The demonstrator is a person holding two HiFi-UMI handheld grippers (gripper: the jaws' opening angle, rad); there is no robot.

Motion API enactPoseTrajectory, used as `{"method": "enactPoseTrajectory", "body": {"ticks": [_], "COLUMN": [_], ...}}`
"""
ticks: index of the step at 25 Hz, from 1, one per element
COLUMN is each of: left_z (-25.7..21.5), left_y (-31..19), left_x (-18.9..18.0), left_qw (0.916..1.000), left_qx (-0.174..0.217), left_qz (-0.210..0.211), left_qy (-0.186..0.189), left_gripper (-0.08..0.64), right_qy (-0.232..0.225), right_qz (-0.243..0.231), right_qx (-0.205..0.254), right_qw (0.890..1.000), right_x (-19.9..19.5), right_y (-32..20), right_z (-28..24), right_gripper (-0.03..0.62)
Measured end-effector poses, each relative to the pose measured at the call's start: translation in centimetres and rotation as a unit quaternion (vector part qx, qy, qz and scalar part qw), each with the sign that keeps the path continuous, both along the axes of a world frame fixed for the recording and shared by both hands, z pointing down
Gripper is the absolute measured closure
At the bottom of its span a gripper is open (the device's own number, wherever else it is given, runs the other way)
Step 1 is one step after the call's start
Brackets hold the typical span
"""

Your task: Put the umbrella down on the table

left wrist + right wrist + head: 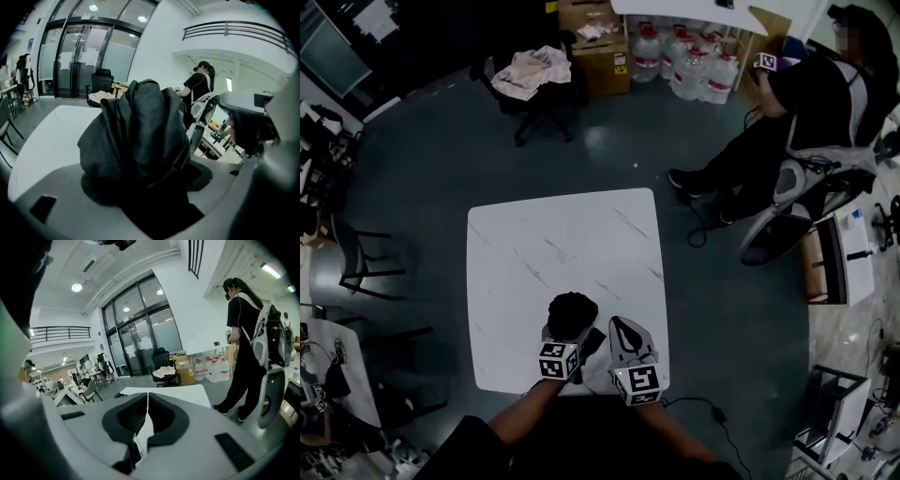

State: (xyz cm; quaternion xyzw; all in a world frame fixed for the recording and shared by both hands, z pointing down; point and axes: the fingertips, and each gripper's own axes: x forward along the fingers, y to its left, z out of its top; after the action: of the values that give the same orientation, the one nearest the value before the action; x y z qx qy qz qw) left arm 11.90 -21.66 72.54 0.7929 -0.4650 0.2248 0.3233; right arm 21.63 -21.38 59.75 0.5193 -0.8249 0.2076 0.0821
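Observation:
The umbrella (573, 313) is black and folded into a bunched bundle. It sits over the near part of the white marble-look table (553, 253); whether it touches the top I cannot tell. My left gripper (574, 332) is shut on the umbrella. In the left gripper view the dark fabric (140, 136) fills the space between the jaws of the left gripper (150, 192) and hides the fingertips. My right gripper (620, 326) hovers just to the right of the umbrella. In the right gripper view my right gripper (147, 409) has its jaws pressed together with nothing between them.
A person (787, 131) sits on a chair at the far right. Water bottles (689, 66) and cardboard boxes (600, 42) stand at the back. An office chair with a cloth (534, 80) is back left. Black chairs (356, 262) stand left of the table. A cable (703, 408) lies on the floor.

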Motion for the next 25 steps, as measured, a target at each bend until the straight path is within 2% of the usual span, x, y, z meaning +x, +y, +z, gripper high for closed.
{"method": "enactPoseTrajectory", "body": {"ticks": [10, 20, 25], "left_z": [6.5, 10.5, 11.7], "left_y": [-0.6, 0.0, 0.5], "left_x": [-0.4, -1.3, -1.2], "left_qw": [0.9953, 0.9876, 0.9854], "left_qx": [-0.086, -0.142, -0.159], "left_qz": [-0.029, -0.026, -0.014], "left_qy": [-0.033, -0.062, -0.059], "left_gripper": [0.213, 0.212, 0.212], "right_qy": [0.004, 0.013, 0.016], "right_qz": [-0.024, -0.013, -0.017], "right_qx": [-0.038, -0.057, -0.063], "right_qw": [0.999, 0.998, 0.998], "right_x": [0.2, 0.6, 0.3], "right_y": [-1.8, -2.0, -1.5], "right_z": [4.0, 5.7, 6.3], "right_gripper": [0.574, 0.574, 0.574]}}
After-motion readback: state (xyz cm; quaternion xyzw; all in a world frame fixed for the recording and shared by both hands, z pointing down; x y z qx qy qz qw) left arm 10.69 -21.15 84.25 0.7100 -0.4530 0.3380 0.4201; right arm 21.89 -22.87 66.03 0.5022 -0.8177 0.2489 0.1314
